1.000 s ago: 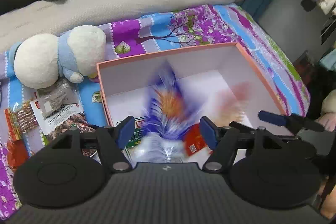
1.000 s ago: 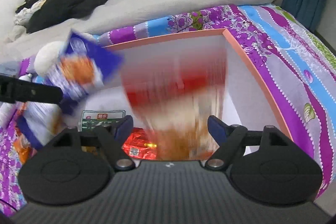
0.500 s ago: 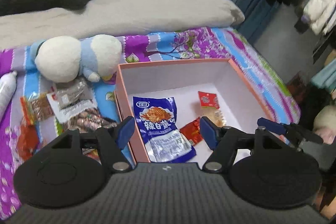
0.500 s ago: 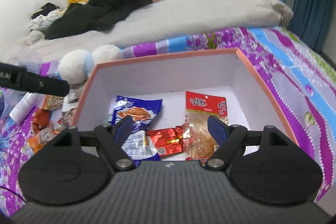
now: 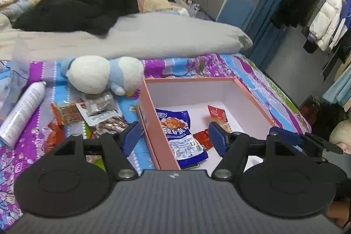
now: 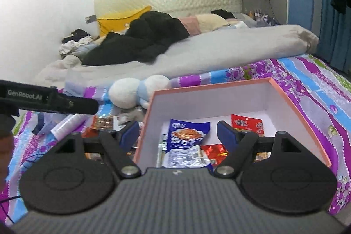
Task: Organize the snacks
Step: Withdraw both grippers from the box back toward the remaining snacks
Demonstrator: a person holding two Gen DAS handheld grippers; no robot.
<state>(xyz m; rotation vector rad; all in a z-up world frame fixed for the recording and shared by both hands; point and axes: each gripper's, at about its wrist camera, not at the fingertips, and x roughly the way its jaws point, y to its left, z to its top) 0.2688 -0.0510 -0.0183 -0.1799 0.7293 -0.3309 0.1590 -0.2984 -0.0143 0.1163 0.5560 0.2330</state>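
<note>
Both my grippers, left gripper (image 5: 173, 135) and right gripper (image 6: 178, 134), hover released and empty above the pink box (image 5: 190, 80). Inside it lie a blue packet (image 5: 179, 131), a red foil packet (image 5: 203, 137) and a red-topped packet (image 5: 218, 113). More snacks (image 5: 87, 113) lie on the bedspread (image 5: 197, 63) left of the box, near a plush toy (image 5: 103, 74).

Blue snack packet (image 6: 186, 146): lower end hidden behind the right gripper body.
Orange-red packet (image 5: 219, 117): print too small to read.
</note>
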